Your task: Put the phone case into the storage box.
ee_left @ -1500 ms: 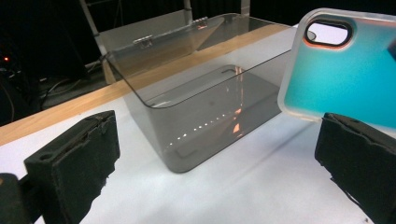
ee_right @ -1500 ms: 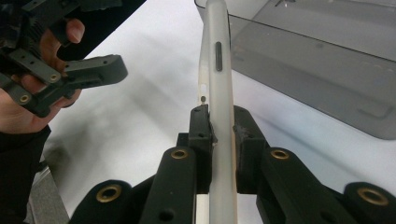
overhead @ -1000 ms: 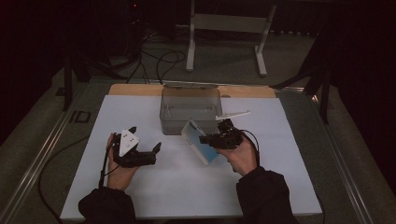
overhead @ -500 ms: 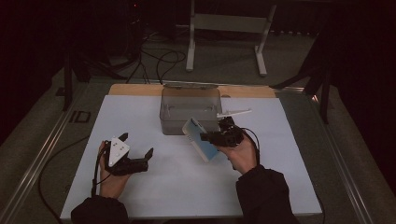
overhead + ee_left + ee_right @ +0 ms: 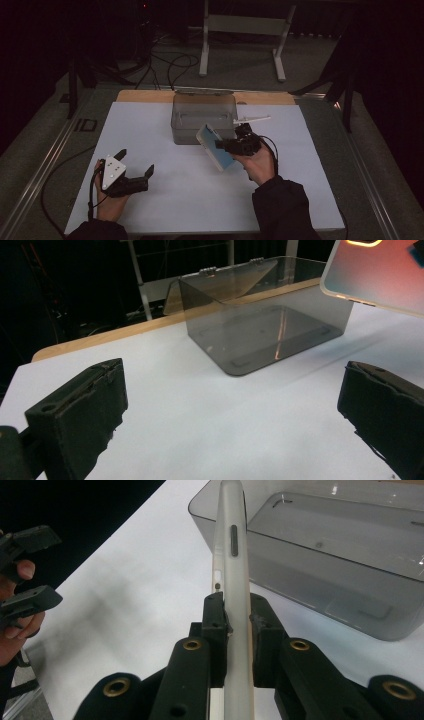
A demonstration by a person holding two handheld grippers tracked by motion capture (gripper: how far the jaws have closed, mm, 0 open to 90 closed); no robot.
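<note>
Starting at the left of the high view, our left gripper [image 5: 136,165] sits low at about eight o'clock on the white table [image 5: 150,130], its jaws spread wide with nothing between them. We should leave it there, well apart from the action, or bring it only as far as the box if the box needs steadying.

Moving right, the smoky clear box [image 5: 202,119] stands at twelve o'clock near the table's far edge, its lid [image 5: 220,282] hinged open and leaning back, its floor bare. That is where we judge the load belongs.

Further right, at roughly three o'clock from the table's centre, our right gripper [image 5: 220,145] has its jaws clamped on the phone [image 5: 215,147], a slim device in a pale case. In the right gripper view the pads [image 5: 214,630] pinch the phone [image 5: 232,555] across its thin edge near one end, so most of it sticks out ahead, tilted and clear of the table, just in front of the box's near wall.

To do this well, we would lift enough for the free end to pass over the near wall, then roll the wrist so the phone goes in flat rather than on its corner. Because the grip is on one end only, we expect leverage to twist it, so we move slowly and release only once it rests on the floor of the box.
</note>
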